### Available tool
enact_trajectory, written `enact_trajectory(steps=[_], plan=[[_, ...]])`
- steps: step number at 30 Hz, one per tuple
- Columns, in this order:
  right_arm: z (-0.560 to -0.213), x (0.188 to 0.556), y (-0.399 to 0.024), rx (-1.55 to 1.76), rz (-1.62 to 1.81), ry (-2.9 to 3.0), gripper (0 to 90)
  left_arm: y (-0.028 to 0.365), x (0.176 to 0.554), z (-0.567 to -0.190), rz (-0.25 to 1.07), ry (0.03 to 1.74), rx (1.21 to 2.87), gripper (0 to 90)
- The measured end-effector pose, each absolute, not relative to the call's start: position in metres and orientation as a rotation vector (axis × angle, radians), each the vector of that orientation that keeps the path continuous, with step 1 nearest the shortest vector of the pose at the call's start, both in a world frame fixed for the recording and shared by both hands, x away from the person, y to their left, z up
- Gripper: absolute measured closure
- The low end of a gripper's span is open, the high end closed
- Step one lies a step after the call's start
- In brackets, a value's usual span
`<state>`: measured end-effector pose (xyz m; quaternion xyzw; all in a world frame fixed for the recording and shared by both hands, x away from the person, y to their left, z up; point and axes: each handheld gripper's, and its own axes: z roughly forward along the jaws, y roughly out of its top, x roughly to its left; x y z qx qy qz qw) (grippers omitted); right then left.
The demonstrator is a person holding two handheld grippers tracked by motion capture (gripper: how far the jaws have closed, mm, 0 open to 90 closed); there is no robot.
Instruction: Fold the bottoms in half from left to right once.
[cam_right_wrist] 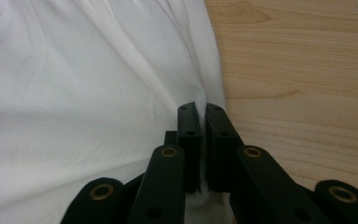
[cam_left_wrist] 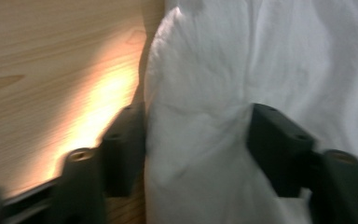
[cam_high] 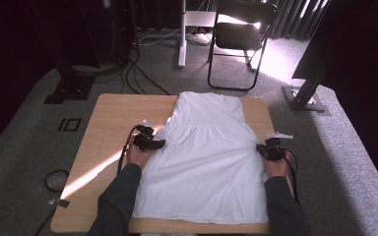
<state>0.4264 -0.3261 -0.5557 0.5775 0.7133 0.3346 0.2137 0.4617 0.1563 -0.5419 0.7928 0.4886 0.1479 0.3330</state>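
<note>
We are looking down on a pale wooden table (cam_high: 108, 123) where a white cotton dress (cam_high: 206, 157) is lying flat, its narrow bodice pointing away from us and its wide skirt spreading toward the near edge. We are working both side edges of the dress at once.

Our right gripper (cam_right_wrist: 200, 140) is pinching the dress's right edge: its black jaws are pressed nearly together with a thin fold of white fabric rising between them, bare wood lying just to the jaws' right.

Our left gripper (cam_left_wrist: 198, 154) is straddling the dress's left edge. Its jaws are standing partly spread, with a thick puffed bunch of fabric filling the gap between them and bare table just outside the left jaw. Both jaws are lying against the cloth, but the picture is blurred, so we cannot tell whether they are truly gripping.

In our judgement the left side is the risk: if we are lifting before those jaws close firmly, the bunch may be slipping out, leaving the dress hanging from one side and twisting. The thin right pinch could also be pulling free under tension.
</note>
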Motion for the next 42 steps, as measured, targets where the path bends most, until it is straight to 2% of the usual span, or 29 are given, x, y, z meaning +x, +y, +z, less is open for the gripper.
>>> enact_trajectory(steps=[1,2,3,4,9,20,27,33,37,39,40,42], plan=[[-0.556,0.426,-0.326,1.602,0.927,1.979,85.6,0.156,0.462,-0.542,0.386,1.276,2.070,52.5],[-0.556,0.426,-0.326,1.602,0.927,1.979,85.6,0.156,0.461,-0.543,0.404,1.269,2.067,52.5],[-0.556,0.426,-0.325,1.601,0.922,1.974,85.8,0.157,0.459,-0.544,0.376,1.253,2.066,76.7],[-0.556,0.426,-0.325,1.601,0.922,1.974,85.8,0.157,0.459,-0.544,0.376,1.253,2.066,82.5],[-0.557,0.423,-0.325,1.606,0.949,1.962,86.2,0.171,0.448,-0.547,0.393,1.237,2.035,88.7],[-0.558,0.405,-0.309,1.559,1.001,2.026,86.3,0.211,0.400,-0.543,0.432,1.235,2.005,88.9],[-0.558,0.354,-0.287,1.466,1.011,2.138,86.8,0.232,0.327,-0.545,0.443,1.257,1.995,88.8],[-0.557,0.311,-0.283,1.430,0.985,2.181,86.8,0.234,0.285,-0.545,0.435,1.249,2.035,88.7],[-0.557,0.291,-0.283,1.432,0.982,2.193,86.8,0.236,0.263,-0.549,0.376,1.232,2.043,88.2],[-0.556,0.286,-0.284,1.449,0.986,2.206,84.8,0.241,0.261,-0.545,0.383,1.214,1.996,81.3],[-0.555,0.286,-0.284,1.432,0.981,2.208,78.3,0.243,0.261,-0.543,0.388,1.212,1.967,70.2],[-0.550,0.291,-0.285,1.421,0.998,2.172,65.0,0.249,0.266,-0.535,0.420,1.223,1.920,57.6]])
